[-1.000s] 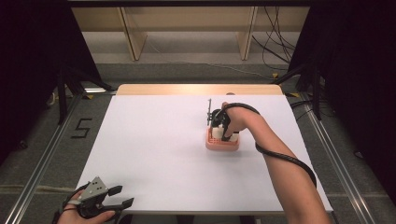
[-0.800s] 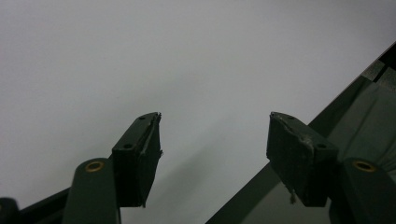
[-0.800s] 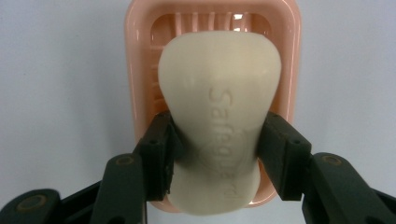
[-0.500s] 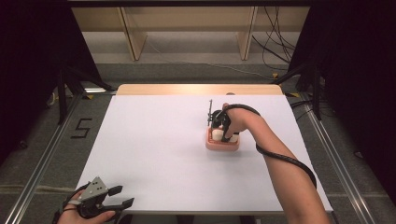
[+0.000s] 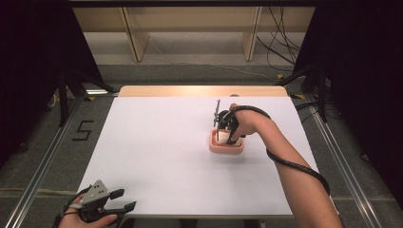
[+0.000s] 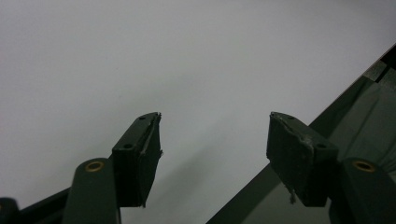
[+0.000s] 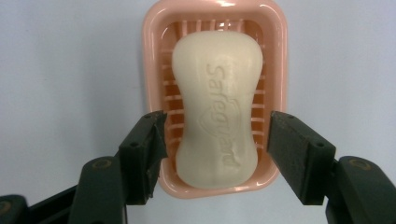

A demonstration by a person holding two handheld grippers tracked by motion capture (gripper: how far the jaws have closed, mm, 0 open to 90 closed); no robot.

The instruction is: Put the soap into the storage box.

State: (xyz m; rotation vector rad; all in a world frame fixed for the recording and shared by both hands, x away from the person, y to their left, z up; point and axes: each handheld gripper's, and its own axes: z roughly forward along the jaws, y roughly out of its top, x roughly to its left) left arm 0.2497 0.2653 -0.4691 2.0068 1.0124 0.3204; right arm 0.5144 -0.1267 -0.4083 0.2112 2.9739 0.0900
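Your right tongs (image 7: 217, 140) sit over the pink soap dish (image 7: 152, 70), pointing down at it, and their jaws have just been opening. The white soap bar (image 7: 215, 107) lies between them, but the pads stand clear of it on both sides — no grip. The bar lies flat in the dish, embossed lettering up, long axis running along the dish. In the high view the dish (image 5: 227, 148) is right of centre on the white surface (image 5: 157, 142), with your right hand (image 5: 244, 123) just above it and the cable trailing back along your forearm.

Your left tongs (image 5: 124, 200) are at the near-left corner of the surface, well apart from the dish — jaws spread wide, nothing between them, in the left gripper view just bare surface (image 6: 187, 56) and its edge.
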